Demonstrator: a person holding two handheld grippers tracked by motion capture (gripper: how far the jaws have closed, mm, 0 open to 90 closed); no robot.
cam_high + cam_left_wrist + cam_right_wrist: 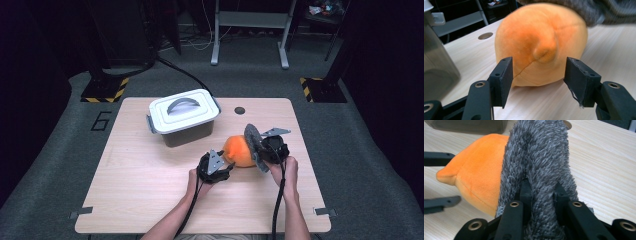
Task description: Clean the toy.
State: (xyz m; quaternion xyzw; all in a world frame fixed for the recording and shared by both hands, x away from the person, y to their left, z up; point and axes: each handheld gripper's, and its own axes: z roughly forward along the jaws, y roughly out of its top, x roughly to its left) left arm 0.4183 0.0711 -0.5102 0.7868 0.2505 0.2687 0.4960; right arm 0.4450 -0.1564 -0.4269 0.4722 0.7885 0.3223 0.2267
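Two grippers meet at an orange plush toy (239,151) lying near the middle of the tabletop (150,195), slightly to the right. From the right, the right gripper (263,148) has its jaws clamped tight on the toy's grey shaggy brim (536,170) (a flat, fuzzy disc standing on edge at the toy's right end), with the fur bunched between the two black pads. On the toy's near left, the left gripper (537,75) points at the orange body, its jaws standing partly apart on either side of a small stitched nub (544,51); the pads press on nothing, and the toy rests on the wood just beyond them. Farther back and to the left sits a lidded grey box (184,117) with a handle on top, well apart from the toy.
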